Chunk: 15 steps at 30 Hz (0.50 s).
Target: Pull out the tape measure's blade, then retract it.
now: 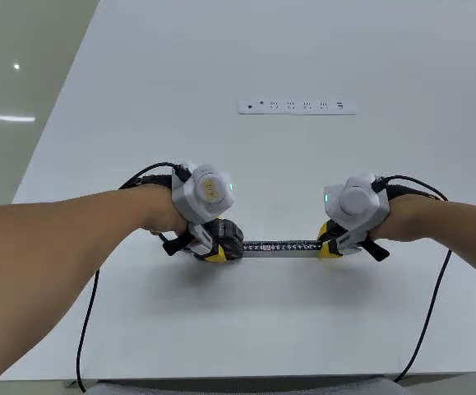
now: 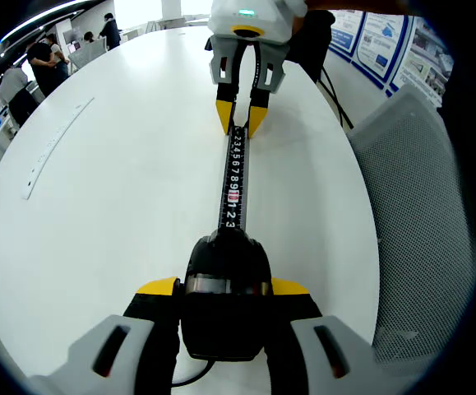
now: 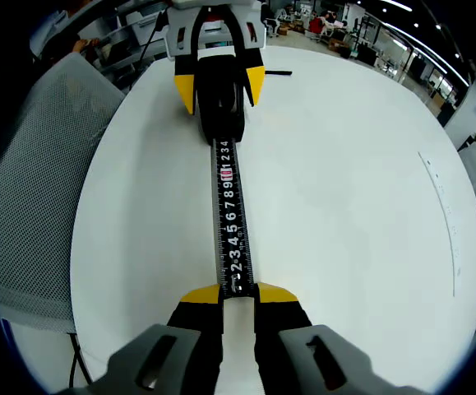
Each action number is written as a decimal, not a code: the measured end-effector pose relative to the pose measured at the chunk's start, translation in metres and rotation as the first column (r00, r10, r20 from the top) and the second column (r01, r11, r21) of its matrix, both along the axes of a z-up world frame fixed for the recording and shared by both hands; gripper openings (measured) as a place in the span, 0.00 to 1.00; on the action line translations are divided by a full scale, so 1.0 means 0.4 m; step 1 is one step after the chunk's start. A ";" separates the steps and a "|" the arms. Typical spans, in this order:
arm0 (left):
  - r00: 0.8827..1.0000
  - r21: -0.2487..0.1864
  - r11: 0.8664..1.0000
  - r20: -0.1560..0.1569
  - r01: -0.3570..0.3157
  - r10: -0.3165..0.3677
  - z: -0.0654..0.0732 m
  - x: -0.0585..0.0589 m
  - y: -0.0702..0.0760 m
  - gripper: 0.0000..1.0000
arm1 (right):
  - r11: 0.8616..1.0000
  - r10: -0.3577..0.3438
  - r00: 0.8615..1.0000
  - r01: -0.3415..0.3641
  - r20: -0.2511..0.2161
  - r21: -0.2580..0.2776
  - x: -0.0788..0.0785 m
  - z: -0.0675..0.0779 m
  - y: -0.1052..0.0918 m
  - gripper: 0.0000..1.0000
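Head view: white table (image 1: pixel 262 49). At 7 o'clock from centre, left gripper (image 1: pixel 214 248), jaws clamped on black tape measure case (image 1: pixel 229 239). From case, blade (image 1: pixel 280 245) stretches straight toward 3 o'clock, numbers facing up. At 4 o'clock, right gripper (image 1: pixel 330 247), jaws pinched on blade tip. Power strip (image 1: pixel 297 106) at 12 o'clock, well apart.

I count one tape measure (image 2: pixel 225 280), two grippers, the left gripper (image 1: pixel 214 251) and the right gripper (image 1: pixel 330 247), and one power strip (image 1: pixel 297 106) by the bench's (image 1: pixel 262 329) far edge.

Black white-numbered blade (image 3: pixel 231 222), black case (image 2: pixel 225 284)
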<state>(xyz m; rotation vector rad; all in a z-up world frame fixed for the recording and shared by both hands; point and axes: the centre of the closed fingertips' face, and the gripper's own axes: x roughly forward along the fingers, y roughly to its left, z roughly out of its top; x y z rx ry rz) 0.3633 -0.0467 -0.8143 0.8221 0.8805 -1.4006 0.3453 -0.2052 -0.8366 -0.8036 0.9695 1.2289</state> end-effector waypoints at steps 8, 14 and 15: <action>1.000 -0.001 1.000 -0.001 -0.002 0.002 0.000 0.000 0.001 0.36 | 1.000 -0.003 1.000 0.003 0.000 0.000 0.000 0.001 -0.005 0.12; 1.000 0.000 1.000 -0.002 -0.002 0.002 0.000 0.000 0.001 0.36 | 1.000 -0.002 1.000 0.002 0.000 -0.001 -0.001 0.002 -0.012 0.12; 1.000 0.000 1.000 -0.002 -0.002 0.002 0.000 0.001 0.001 0.36 | 1.000 -0.003 1.000 0.003 0.000 -0.001 -0.001 0.002 -0.014 0.12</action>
